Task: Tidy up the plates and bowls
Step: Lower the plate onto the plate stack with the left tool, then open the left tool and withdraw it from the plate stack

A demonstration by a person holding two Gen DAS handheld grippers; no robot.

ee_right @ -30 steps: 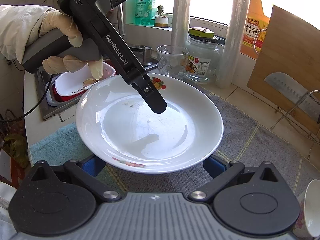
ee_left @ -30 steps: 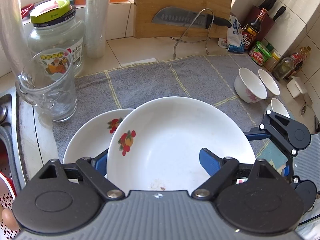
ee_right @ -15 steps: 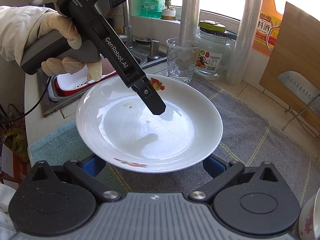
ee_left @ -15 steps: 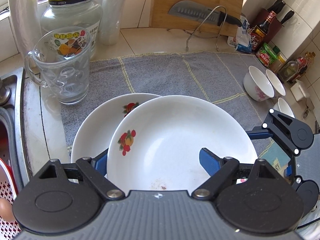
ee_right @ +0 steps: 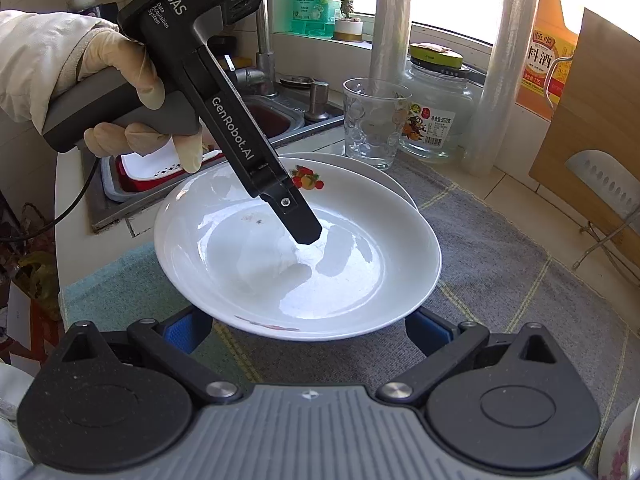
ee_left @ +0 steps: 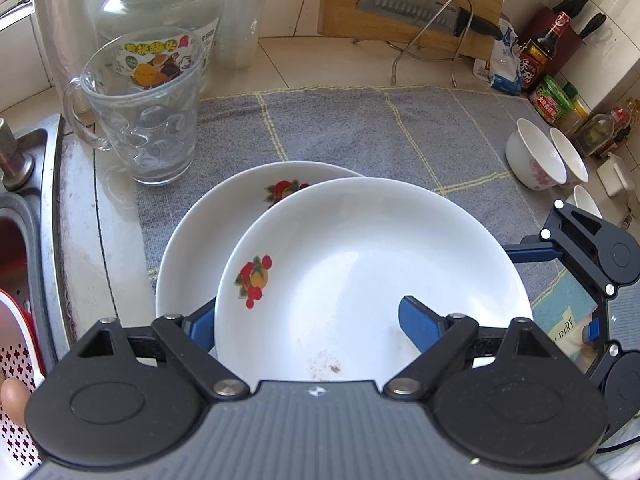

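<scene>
My left gripper (ee_left: 308,316) is shut on a white plate with a fruit print (ee_left: 360,272). One blue finger lies inside the dish and the other passes under its rim. The plate hangs tilted over a second, matching plate (ee_left: 224,216) that lies on the grey towel (ee_left: 360,128), and covers most of it. In the right wrist view a gloved hand holds the left gripper (ee_right: 304,228) down into the held plate (ee_right: 248,264). My right gripper (ee_right: 308,328) is open, its fingertips hidden below the plate's near rim. Three small white bowls (ee_left: 534,158) stand at the towel's right edge.
A glass mug (ee_left: 148,120) and a big jar (ee_left: 160,12) stand just behind the plates on the left. The sink (ee_left: 24,208) with a red and white colander (ee_left: 16,360) lies further left. A knife on a wire stand (ee_left: 424,12) leans on a board; sauce bottles (ee_left: 552,96) crowd the right corner.
The held plate has travelled with the left gripper toward the mug and now overlaps the lower plate more. The right gripper has stayed put and open.
</scene>
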